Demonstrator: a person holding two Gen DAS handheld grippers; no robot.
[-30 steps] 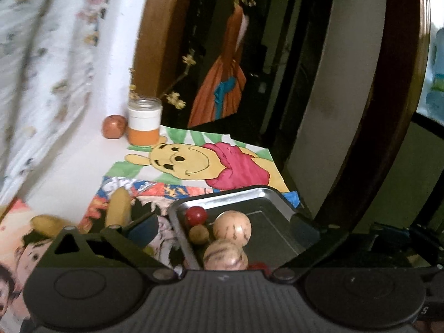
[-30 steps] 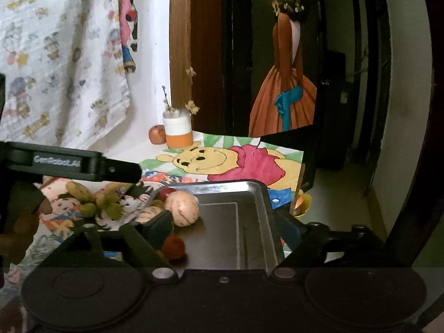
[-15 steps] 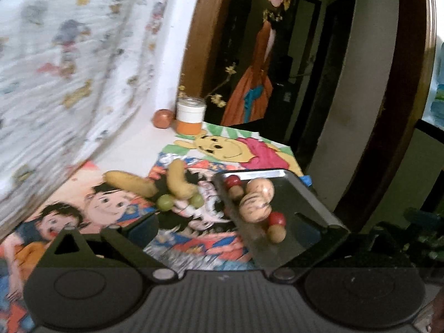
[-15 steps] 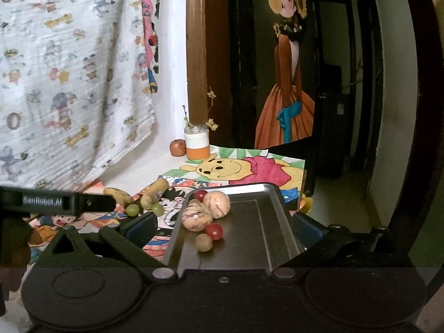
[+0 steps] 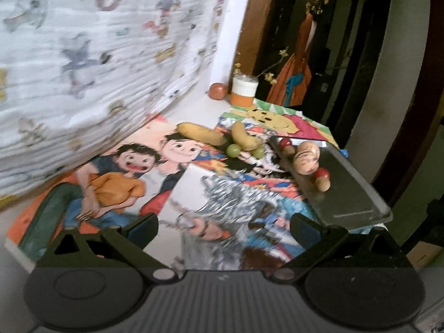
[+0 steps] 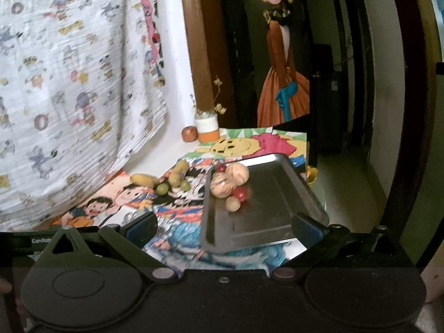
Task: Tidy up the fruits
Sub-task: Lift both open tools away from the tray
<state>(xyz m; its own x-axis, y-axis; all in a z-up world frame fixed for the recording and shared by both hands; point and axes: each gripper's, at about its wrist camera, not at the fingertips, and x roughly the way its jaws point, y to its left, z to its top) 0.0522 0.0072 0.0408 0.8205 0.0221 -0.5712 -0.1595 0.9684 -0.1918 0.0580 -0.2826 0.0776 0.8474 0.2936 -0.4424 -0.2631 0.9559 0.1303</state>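
A metal tray (image 5: 352, 194) (image 6: 266, 202) lies on the right of the table. In it are two striped tan melons (image 5: 305, 158) (image 6: 229, 180), two small red fruits (image 5: 322, 172) (image 6: 240, 193) and a small tan fruit (image 6: 232, 204). Left of the tray lie two yellow fruits (image 5: 199, 133) (image 6: 177, 173) and two green grapes (image 5: 233, 149) (image 6: 163, 188). My left gripper (image 5: 223, 226) is open and empty, well back from the fruit. My right gripper (image 6: 224, 226) is open and empty, just before the tray's near edge.
A white and orange jar (image 5: 244, 93) (image 6: 207, 130) with dried sprigs and a reddish apple (image 5: 218, 91) (image 6: 189, 133) stand at the far end. Cartoon posters (image 5: 133, 177) cover the table. A patterned cloth (image 5: 83, 55) hangs at left. The table's right edge drops to the floor.
Both grippers have pulled back and up from the tray, so more of the table shows. The fruits and tray have not moved.
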